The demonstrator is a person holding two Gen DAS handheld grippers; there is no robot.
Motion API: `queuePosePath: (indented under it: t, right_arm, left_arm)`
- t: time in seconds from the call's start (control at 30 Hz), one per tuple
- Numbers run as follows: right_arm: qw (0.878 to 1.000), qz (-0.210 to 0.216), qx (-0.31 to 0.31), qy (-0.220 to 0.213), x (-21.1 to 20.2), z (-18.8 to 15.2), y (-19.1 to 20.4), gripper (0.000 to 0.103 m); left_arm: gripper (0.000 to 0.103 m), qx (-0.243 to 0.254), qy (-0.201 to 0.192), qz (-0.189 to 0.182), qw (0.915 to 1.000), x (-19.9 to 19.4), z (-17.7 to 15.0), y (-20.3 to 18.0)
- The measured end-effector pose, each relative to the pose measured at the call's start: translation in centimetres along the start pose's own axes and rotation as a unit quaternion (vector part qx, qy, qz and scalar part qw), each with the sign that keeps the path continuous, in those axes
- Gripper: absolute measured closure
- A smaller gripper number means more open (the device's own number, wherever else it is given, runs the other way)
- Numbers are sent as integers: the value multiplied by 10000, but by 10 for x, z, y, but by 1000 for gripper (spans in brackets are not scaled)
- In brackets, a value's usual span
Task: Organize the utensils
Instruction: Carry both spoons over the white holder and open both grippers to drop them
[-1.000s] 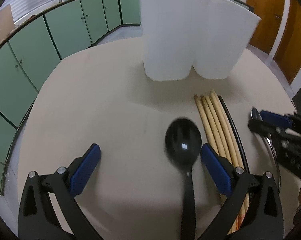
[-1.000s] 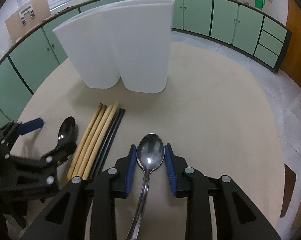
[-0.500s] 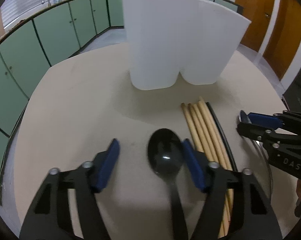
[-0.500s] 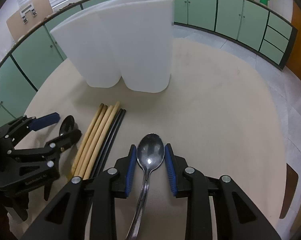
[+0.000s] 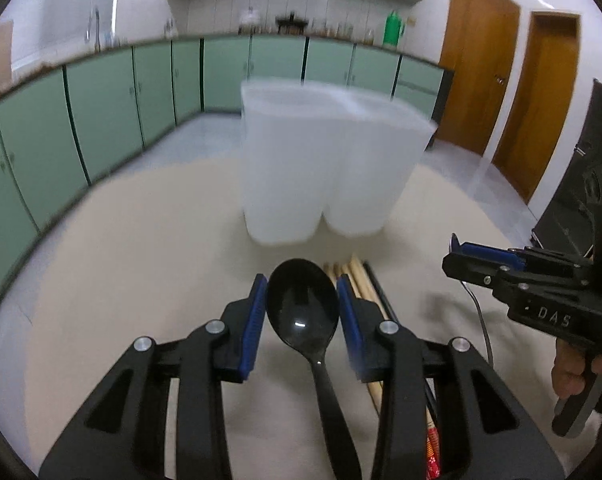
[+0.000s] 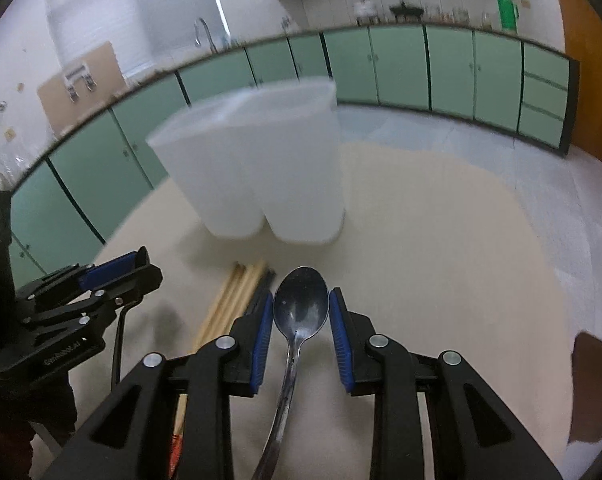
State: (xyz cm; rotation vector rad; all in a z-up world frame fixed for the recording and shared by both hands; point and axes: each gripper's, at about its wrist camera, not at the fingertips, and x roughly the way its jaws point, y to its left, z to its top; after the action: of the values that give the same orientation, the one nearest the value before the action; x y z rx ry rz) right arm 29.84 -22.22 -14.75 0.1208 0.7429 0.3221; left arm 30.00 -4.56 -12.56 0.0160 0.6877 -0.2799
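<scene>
Now my left gripper [image 5: 302, 307], jaws just closing, clamps black spoon [image 5: 303, 306] by bowl; right gripper [image 6: 301, 316] pinches metal spoon [image 6: 300, 307] likewise, handles trailing, I judge for dropping in. Chopsticks [image 5: 351, 276] lie on table [image 5: 149, 240] between. Beyond, white holder [image 5: 325, 168] waits upright.

Green cabinets [image 5: 101, 120] line the kitchen walls beneath a counter holding a green flask [image 6: 508, 10] and a sink tap [image 6: 203, 32]. Two wooden doors [image 5: 477, 76] stand at right; a cardboard sheet [image 6: 83, 82] leans at left.
</scene>
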Motion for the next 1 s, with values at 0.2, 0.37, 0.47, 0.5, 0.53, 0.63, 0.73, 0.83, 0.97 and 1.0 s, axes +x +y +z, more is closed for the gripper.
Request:
queuePosePath:
  t: [0.2, 0.37, 0.47, 0.5, 0.53, 0.63, 0.73, 0.83, 0.97, 1.0]
  right_arm:
    - [9977, 348, -29, -589, -27, 9, 0, 75]
    - [9931, 565, 22, -1026, -50, 28, -1, 75]
    - [9908, 624, 6, -1204, -63, 42, 2, 75]
    - [9898, 632, -26, -1280, -68, 50, 3, 75]
    - [9889, 648, -57, -1336, -72, 58, 4, 75]
    - [9868, 627, -134, -1486, -80, 84, 7, 75]
    - [9847, 506, -176, -1658, -81, 110, 10, 75]
    - [9834, 339, -115, -1781, -72, 135, 9, 75]
    - [9819, -125, -113, -1887, -50, 157, 6, 75]
    - [9814, -207, -103, -1904, -43, 161, 2, 75]
  left_arm:
    - [69, 5, -708, 82, 9975, -26, 9, 3]
    - [69, -114, -1153, 34, 9933, -44, 26, 2]
    - [69, -123, -1366, 22, 9906, -50, 43, 0]
    - [69, -121, -1467, 24, 9891, -51, 51, -1]
    - [69, -103, -1568, 51, 9876, -52, 61, -2]
    - [69, -74, -1833, 116, 9830, -52, 90, -6]
    - [69, -11, -2078, 222, 9779, -53, 114, -11]
    - [69, 95, -2295, 395, 9725, -43, 138, -17]
    - [69, 159, -2440, 589, 9678, -21, 160, -21]
    - [69, 173, -2452, 630, 9673, -15, 164, -21]
